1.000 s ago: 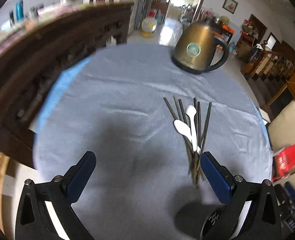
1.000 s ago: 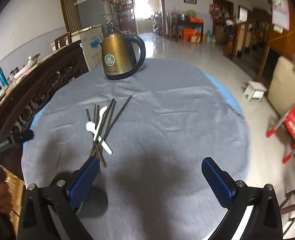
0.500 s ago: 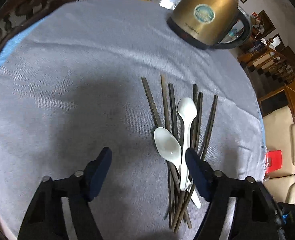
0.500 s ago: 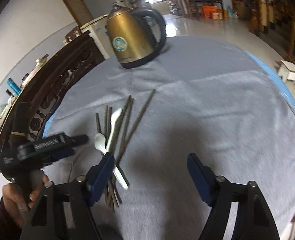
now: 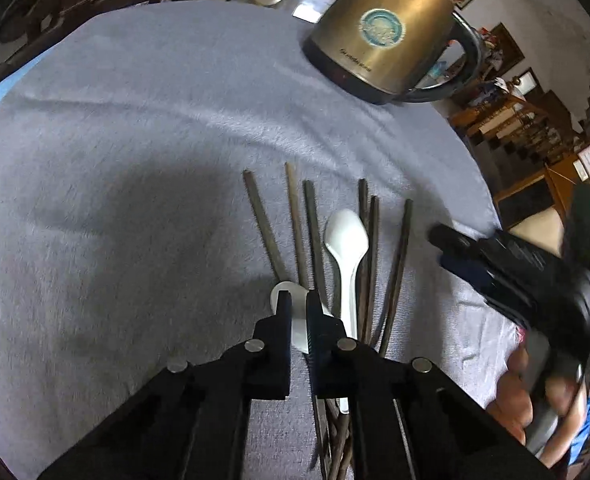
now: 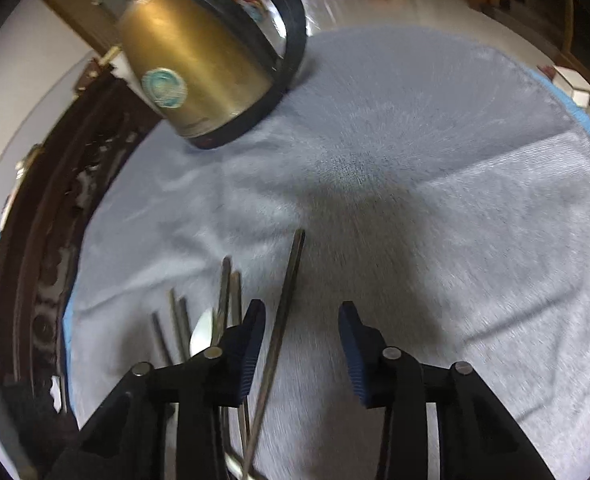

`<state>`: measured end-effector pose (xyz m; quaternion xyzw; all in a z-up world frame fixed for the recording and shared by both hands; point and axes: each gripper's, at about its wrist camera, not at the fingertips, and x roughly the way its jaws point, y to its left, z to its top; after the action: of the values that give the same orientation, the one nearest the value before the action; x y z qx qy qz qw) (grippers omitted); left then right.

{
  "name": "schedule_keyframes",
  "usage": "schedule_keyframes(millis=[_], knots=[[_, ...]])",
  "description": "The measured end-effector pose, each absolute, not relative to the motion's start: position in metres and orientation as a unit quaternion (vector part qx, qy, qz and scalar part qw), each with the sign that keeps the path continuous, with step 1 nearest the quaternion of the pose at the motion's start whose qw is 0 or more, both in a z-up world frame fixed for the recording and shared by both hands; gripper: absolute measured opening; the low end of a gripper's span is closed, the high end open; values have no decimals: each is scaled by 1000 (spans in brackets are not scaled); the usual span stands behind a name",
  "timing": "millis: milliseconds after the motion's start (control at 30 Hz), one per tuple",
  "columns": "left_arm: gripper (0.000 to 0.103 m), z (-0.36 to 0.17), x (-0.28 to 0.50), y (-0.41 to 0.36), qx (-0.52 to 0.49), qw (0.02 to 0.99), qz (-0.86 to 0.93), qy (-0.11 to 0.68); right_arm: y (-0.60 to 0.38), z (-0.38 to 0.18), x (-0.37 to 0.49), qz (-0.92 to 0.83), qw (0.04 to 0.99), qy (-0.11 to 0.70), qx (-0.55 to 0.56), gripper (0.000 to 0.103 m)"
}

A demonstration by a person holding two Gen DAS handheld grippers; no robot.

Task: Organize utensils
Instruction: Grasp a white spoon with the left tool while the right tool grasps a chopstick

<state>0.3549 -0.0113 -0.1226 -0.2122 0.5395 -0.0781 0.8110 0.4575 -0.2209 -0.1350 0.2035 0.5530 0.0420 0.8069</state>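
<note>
left wrist: left hand-held gripper [image 5: 298, 307] pinching spoon [image 5: 291, 312], hidden rightward

Lower ends of dark wooden chopsticks [image 5: 395, 264] hidden behind black left gripper [image 5: 297, 300]. Short white plastic spoon [image 5: 299, 326] mostly covered by its fingers; contact unclear. Right-wrist view motion-blurred; long white plastic spoon [image 6: 201, 334] barely visible. Brass-coloured electric kettle [image 6: 199, 68] top cropped.

A home is being shown — a gold kettle [image 5: 379, 36] is sitting on a round table's gray cloth [image 5: 135, 128], with dark carved wooden furniture [image 6: 59, 216] standing beside it.
</note>
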Motion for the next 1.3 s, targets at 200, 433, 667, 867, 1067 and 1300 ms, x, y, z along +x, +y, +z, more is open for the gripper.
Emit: schedule_keyframes(millis=[200,433,667,867,1067,1300], knots=[[4,-120,359,-2,-221,813,-84,533,-204,-148,488,-19,801,576,166,33],[30,-133,350,8,-272,766,-74,578,-190,-148,482,-18,814,571,102,7],[43,-133,350,-14,-269,761,-66,587,-208,-147,450,12,819,561,120,7],[21,-137,358,-12,-275,771,-68,571,-251,-153,436,48,803,559,199,7],[6,-130,360,-6,-259,782,-81,561,-270,-152,432,65,793,562,224,10],[6,-122,361,-3,-197,782,-101,582,-266,-147,433,43,794,580,180,58]])
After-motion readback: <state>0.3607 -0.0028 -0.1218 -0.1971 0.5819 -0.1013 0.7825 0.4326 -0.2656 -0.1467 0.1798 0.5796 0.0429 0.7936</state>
